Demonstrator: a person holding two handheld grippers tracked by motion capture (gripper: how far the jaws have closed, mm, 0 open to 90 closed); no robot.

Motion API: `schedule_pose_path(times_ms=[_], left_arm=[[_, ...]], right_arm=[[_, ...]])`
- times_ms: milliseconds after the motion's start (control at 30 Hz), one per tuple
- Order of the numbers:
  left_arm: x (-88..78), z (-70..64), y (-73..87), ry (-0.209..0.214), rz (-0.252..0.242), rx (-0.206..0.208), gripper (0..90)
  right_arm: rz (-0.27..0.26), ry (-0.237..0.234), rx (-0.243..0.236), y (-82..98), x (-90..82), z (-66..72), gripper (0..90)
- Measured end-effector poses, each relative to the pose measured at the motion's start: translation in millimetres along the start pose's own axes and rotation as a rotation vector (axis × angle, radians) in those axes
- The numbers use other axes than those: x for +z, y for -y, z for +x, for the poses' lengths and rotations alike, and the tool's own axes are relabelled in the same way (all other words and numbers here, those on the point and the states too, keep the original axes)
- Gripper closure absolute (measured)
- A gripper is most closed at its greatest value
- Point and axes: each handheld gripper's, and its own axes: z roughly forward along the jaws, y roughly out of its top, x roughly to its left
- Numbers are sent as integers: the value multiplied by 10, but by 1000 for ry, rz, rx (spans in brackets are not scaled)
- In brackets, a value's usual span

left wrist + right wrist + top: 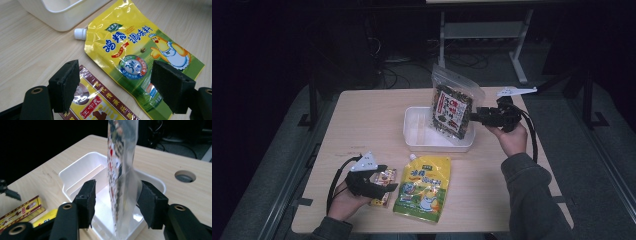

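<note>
A clear bag of dark snacks (454, 107) stands upright in the white tray (417, 137) at the table's middle. My right gripper (477, 116) is at the bag's right edge. In the right gripper view its gripper (116, 202) is open with the bag (122, 170) edge-on between the jaws, close against the right pad (150, 205). A yellow spouted pouch (424, 187) and a small red-and-yellow packet (387, 175) lie flat near the front edge. My left gripper (382, 182) hovers open over the packet (100, 105), beside the pouch (140, 50).
The tray's near wall (62, 15) lies just beyond the pouch's white cap (80, 34). A round cable hole (185, 176) sits in the tabletop past the tray (82, 167). Bare wood spreads over the table's left half (357, 120). A desk frame (482, 30) stands behind.
</note>
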Motion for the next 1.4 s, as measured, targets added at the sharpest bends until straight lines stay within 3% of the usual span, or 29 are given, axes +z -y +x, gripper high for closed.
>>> schedule_pose_path(times_ms=[333, 833, 1400], left_arm=[[-2, 16, 13, -14, 3, -4, 209], [10, 14, 22, -30, 10, -12, 202], [18, 22, 38, -46, 27, -10, 202]], right_arm=[[19, -2, 13, 122, -87, 46, 426], [53, -29, 6, 312, -191, 221, 376], [132, -118, -51, 578, -29, 637, 326]])
